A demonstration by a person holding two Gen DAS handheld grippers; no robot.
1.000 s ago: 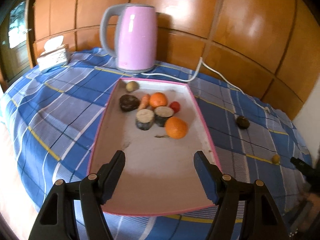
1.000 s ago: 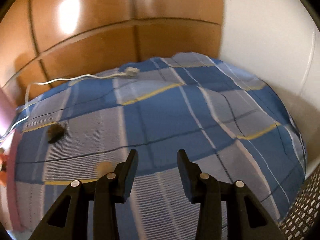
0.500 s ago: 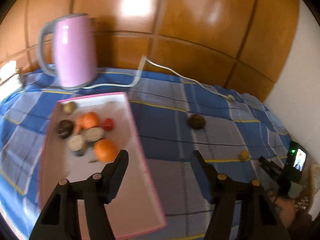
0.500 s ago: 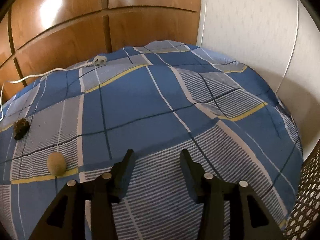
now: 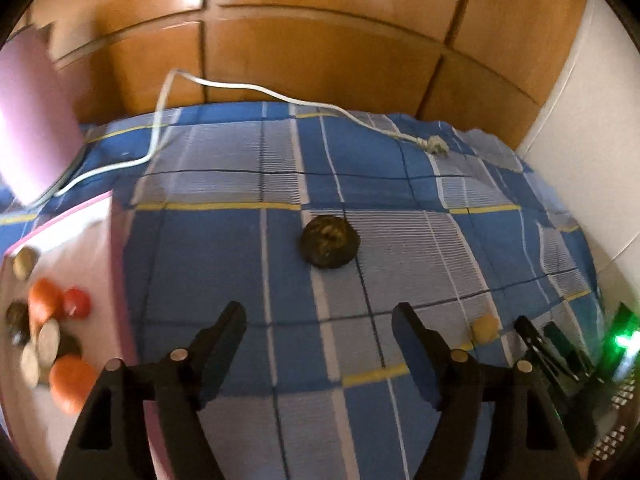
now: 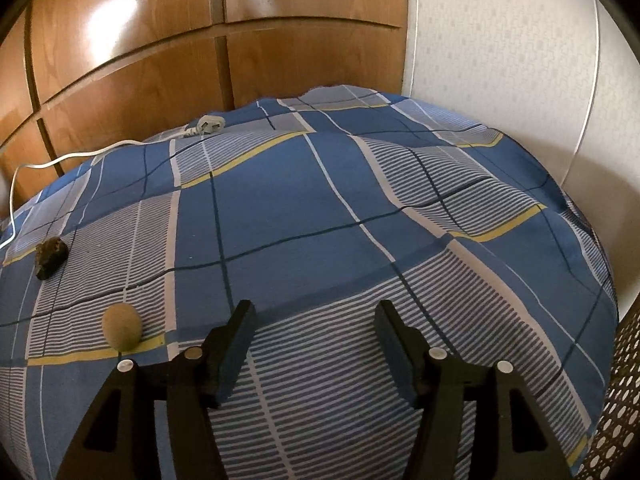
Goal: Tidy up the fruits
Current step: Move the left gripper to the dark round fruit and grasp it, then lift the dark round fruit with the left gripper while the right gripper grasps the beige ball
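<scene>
A dark round fruit (image 5: 329, 247) lies on the blue checked cloth, ahead of my open, empty left gripper (image 5: 318, 322). It also shows far left in the right wrist view (image 6: 50, 257). A small tan fruit (image 6: 121, 327) lies on the cloth just left of my open, empty right gripper (image 6: 314, 322); it also shows in the left wrist view (image 5: 485, 327). The pink-rimmed tray (image 5: 100, 216) at the left holds oranges (image 5: 72, 383), a red fruit (image 5: 77, 303) and other fruits.
A pink kettle (image 5: 32, 128) stands at the back left; its white cord (image 5: 256, 90) runs across the cloth to a plug (image 6: 210, 125). Wooden panels and a white wall close the back and right. A perforated basket (image 6: 616, 416) stands at the right edge.
My left gripper has swung right, from over the tray to facing the dark fruit. My right gripper has opened wider and shifted, so the tan fruit now lies close to its left finger.
</scene>
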